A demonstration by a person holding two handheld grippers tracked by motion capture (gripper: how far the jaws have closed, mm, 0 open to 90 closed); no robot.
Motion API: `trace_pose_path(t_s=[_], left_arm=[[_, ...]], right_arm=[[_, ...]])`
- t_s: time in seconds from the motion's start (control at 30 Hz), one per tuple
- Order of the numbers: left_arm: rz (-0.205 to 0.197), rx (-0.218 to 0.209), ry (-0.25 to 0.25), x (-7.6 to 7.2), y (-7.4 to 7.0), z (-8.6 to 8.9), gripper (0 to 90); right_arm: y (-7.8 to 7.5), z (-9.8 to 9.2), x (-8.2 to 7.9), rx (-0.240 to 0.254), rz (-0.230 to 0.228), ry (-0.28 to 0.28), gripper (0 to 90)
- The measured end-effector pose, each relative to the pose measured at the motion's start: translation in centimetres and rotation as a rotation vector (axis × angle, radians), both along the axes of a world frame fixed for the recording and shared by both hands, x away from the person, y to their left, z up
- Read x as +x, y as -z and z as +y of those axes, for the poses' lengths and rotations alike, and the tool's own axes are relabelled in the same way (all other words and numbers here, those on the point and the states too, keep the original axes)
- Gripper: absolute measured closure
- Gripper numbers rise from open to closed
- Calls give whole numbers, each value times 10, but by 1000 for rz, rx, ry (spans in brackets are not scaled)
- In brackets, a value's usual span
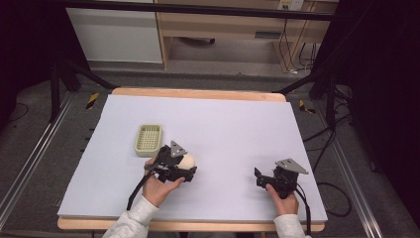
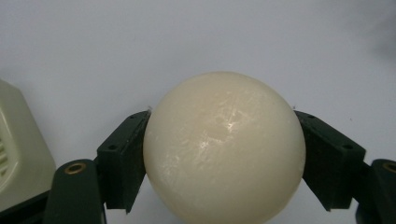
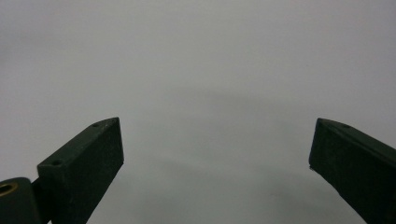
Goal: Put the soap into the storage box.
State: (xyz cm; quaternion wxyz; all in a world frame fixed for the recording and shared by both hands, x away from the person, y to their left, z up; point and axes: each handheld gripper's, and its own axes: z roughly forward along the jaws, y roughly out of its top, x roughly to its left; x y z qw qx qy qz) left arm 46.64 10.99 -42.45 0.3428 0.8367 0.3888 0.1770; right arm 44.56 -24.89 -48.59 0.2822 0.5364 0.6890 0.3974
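Near the bench's front edge, left of centre, the left gripper has its fingers pinching a cream ball. Just beside it sits a pale green basket, nothing visible inside. The right gripper hovers toward the front right corner, fingers spread.

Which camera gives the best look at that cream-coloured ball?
The left gripper view: the ball sits large and close, pressed between the left gripper's two black jaws. The high view shows it small, partly covered by that gripper, near the green basket. The right gripper view faces bare table.
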Motion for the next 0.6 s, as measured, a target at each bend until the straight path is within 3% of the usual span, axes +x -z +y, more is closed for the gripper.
trace_pose_path(t_s=[0.6], left_arm=[[-10, -47, -79, 7, -9, 39, 243]], right_arm=[[0, 0, 0, -1, 2, 1, 35]])
